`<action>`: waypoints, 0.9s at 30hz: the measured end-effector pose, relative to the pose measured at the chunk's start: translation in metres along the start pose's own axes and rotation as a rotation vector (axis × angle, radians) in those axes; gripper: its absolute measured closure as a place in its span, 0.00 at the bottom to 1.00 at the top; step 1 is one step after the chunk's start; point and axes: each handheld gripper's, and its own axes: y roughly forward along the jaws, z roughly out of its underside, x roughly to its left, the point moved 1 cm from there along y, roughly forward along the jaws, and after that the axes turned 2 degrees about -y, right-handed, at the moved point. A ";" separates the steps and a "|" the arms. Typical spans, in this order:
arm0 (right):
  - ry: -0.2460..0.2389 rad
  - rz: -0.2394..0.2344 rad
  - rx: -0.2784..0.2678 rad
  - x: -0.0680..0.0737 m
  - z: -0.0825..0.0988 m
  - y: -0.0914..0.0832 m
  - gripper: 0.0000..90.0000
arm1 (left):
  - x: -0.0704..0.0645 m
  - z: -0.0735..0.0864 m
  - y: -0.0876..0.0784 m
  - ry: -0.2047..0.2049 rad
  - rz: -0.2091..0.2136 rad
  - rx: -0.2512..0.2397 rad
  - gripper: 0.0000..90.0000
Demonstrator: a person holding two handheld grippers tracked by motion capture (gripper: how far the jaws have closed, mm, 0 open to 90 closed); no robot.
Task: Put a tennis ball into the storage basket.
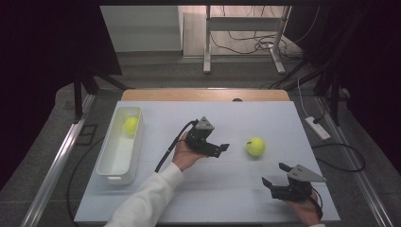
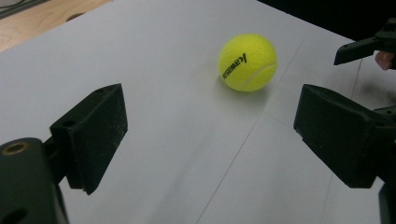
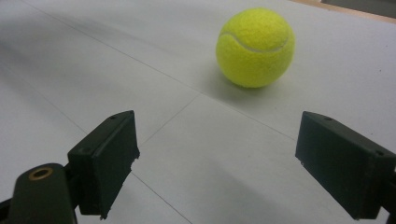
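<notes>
Both grippers, left gripper and right gripper, are standing with jaws spread wide and gripping nothing. Ahead of both, well short of contact, the tennis ball is resting loose on the counter. Judged light, springy, felted yet prone to rolling; squeezing across its widest part is advised.

Grey floor, cables behind table

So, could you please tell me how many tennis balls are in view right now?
2. One tennis ball lies on the white table top between the two grippers; the other tennis ball sits in the far end of the white bin at the left.
</notes>
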 end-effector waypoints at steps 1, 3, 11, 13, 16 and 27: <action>0.002 0.000 0.000 0.000 0.000 0.000 0.14 | 0.000 0.000 0.003 0.001 0.004 0.001 0.12; 0.001 0.000 0.000 0.000 0.000 0.000 0.14 | 0.000 0.000 0.007 0.001 0.009 0.006 0.12; 0.003 -0.002 0.000 0.000 0.000 0.000 0.14 | -0.003 0.000 0.018 0.007 0.020 0.021 0.12; 0.002 -0.002 -0.001 -0.001 0.000 0.000 0.14 | -0.003 -0.001 0.019 0.007 0.021 0.023 0.12; 0.002 -0.002 -0.002 0.000 0.000 0.000 0.14 | -0.003 -0.002 0.021 0.010 0.021 0.027 0.12; -0.003 0.000 -0.001 0.000 0.000 -0.001 0.14 | -0.008 -0.008 0.030 0.032 0.039 0.033 0.12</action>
